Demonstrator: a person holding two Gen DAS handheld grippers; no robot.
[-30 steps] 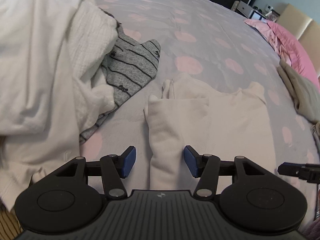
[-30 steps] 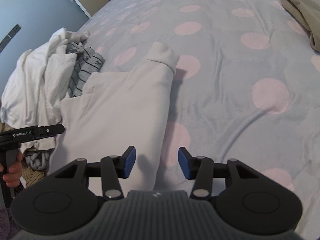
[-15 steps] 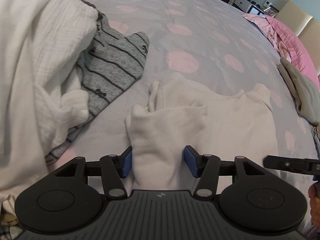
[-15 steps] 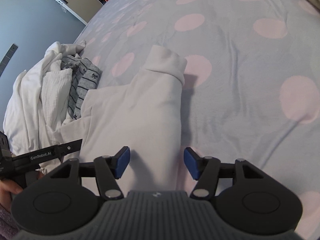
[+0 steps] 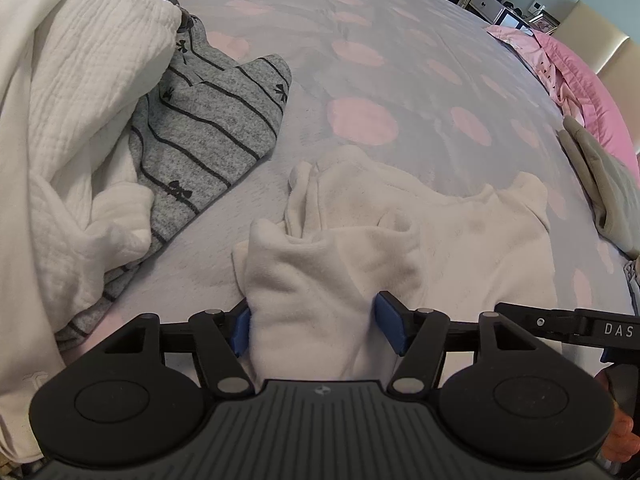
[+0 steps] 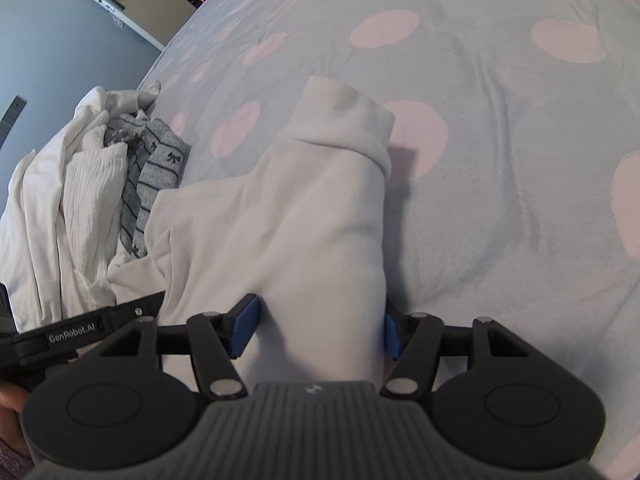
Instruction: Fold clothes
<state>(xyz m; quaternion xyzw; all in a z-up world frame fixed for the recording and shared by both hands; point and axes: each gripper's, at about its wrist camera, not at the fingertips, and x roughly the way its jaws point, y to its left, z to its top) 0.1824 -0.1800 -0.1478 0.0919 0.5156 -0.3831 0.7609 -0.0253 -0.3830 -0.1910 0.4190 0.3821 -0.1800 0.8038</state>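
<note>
Left wrist view: along the left edge of the bed [image 5: 400, 60] a heap of white laundry [image 5: 72, 128] lies over a grey striped top [image 5: 216, 128]. Just right of that, near the bed's near edge, the cream sweater [image 5: 460, 240] is spread flat, one sleeve already turned in over its body. The left claw [image 5: 312, 328] straddles that folded part; its jaws have just been opening, cloth fills the gap between them, and the blue pads [image 5: 388, 326] appear to stand at the cloth's sides, not pinching it.

Right wrist view: the right claw [image 6: 318, 328] straddles the sweater's right side in the same way, jaws lately widened, fabric between them, no firm pinch visible; the cuffed end points toward the far edge.

My reading is that both claws are being set on the near hem for the next fold. That calls for closing on the cloth together, lifting evenly and carrying the hem toward the far end, keeping the tucked sleeve in place.
</note>
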